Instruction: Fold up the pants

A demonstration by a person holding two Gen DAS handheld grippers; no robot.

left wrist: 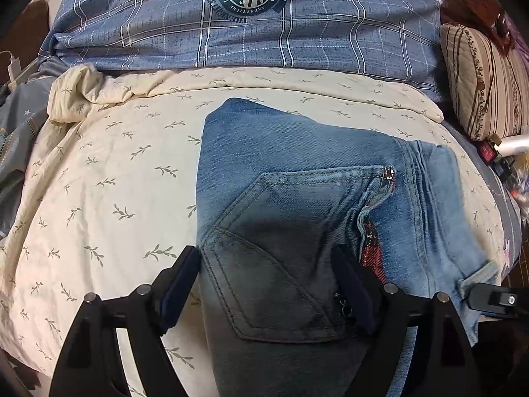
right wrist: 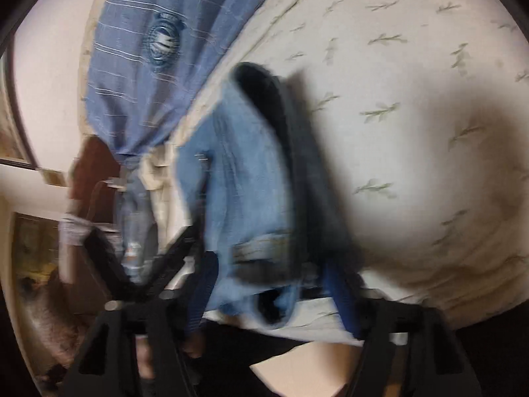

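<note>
The faded blue denim pants [left wrist: 297,178] lie folded in the centre and lower right of the left wrist view, on a cream bedspread printed with small green sprigs [left wrist: 109,172]; a stitched back pocket [left wrist: 284,251] faces up and a strip of red plaid lining [left wrist: 373,251] shows at a seam to its right. The left gripper [left wrist: 271,284] stands at the bottom of that frame with its black fingers spread wide, one at the pants' left edge, the other over the denim — released, pressing on nothing.

In the blurred right wrist view a hemmed end of the pants [right wrist: 251,218] hangs in the middle of the frame between the blue pads of the right gripper [right wrist: 267,294]; whether the pads actually clench it I cannot tell.

A blue-grey plaid quilt with a round crest [left wrist: 251,16] fills the top of the left view, and a striped beige cushion [left wrist: 482,82] sits at the right edge.
</note>
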